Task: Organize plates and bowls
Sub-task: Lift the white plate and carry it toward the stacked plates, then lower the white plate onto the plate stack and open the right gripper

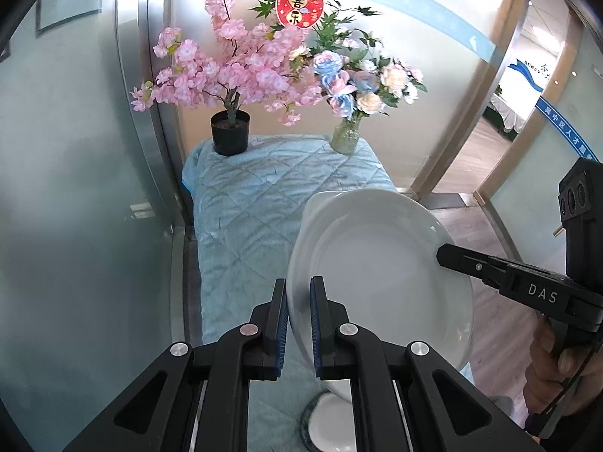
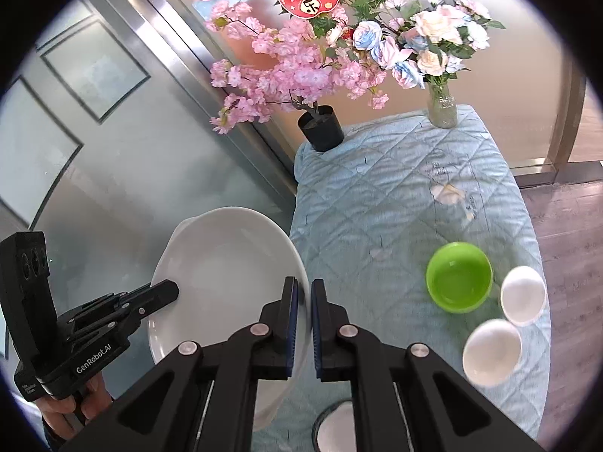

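A large white oval plate (image 1: 377,263) hangs in the air above the table, held from both sides. My left gripper (image 1: 299,290) is shut on its left rim. My right gripper (image 2: 304,290) is shut on the opposite rim of the plate (image 2: 226,263). Each wrist view shows the other gripper clamped on the far edge: the right gripper (image 1: 446,254) and the left gripper (image 2: 166,290). On the blue cloth below sit a green bowl (image 2: 459,277) and two white bowls (image 2: 523,293) (image 2: 492,352). A dark-rimmed white dish (image 2: 335,425) lies under my fingers, mostly hidden.
The table (image 2: 377,188) is covered with a light blue quilted cloth. At its far end stand a black pot of pink blossoms (image 2: 320,128) and a glass vase of flowers (image 2: 441,109). Frosted glass walls run along the left; wooden floor lies to the right.
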A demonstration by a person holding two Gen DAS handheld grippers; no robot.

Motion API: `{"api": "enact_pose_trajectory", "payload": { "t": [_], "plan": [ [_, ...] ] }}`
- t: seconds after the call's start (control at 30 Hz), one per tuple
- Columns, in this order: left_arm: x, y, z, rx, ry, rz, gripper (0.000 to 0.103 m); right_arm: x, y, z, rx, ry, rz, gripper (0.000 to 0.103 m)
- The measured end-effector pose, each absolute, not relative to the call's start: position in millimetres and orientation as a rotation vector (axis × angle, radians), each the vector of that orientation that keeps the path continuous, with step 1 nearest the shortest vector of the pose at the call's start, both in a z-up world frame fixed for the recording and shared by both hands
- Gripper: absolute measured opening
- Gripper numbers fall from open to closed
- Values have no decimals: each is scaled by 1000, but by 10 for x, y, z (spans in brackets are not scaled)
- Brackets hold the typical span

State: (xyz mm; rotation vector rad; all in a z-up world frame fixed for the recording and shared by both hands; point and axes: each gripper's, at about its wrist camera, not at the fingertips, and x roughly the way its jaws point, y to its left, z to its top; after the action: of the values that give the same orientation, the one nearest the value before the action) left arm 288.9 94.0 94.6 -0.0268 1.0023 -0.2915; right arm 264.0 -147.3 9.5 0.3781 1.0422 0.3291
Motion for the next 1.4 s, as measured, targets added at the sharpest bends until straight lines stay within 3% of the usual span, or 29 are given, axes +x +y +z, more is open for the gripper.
{"api": "enact_pose_trajectory", "payload": {
  "t": [0.2, 0.5, 1.03, 1.4],
  "plan": [
    [2331, 805, 758, -44, 1049, -299, 7, 2154, -1602, -11, 387, 1081, 307, 7],
    [1767, 721, -52, -57, 1179, -310, 7, 1595, -1680, -687, 395, 1227, 290, 7],
    [1530, 790, -1559, -96, 1368, -325, 7, 1243, -1687, -1935, 403, 1431, 208, 7],
    [1600, 818, -2180, -78, 1425, -326, 7, 1179, -1619, -2512, 383, 1470, 185, 7]
  ]
}}
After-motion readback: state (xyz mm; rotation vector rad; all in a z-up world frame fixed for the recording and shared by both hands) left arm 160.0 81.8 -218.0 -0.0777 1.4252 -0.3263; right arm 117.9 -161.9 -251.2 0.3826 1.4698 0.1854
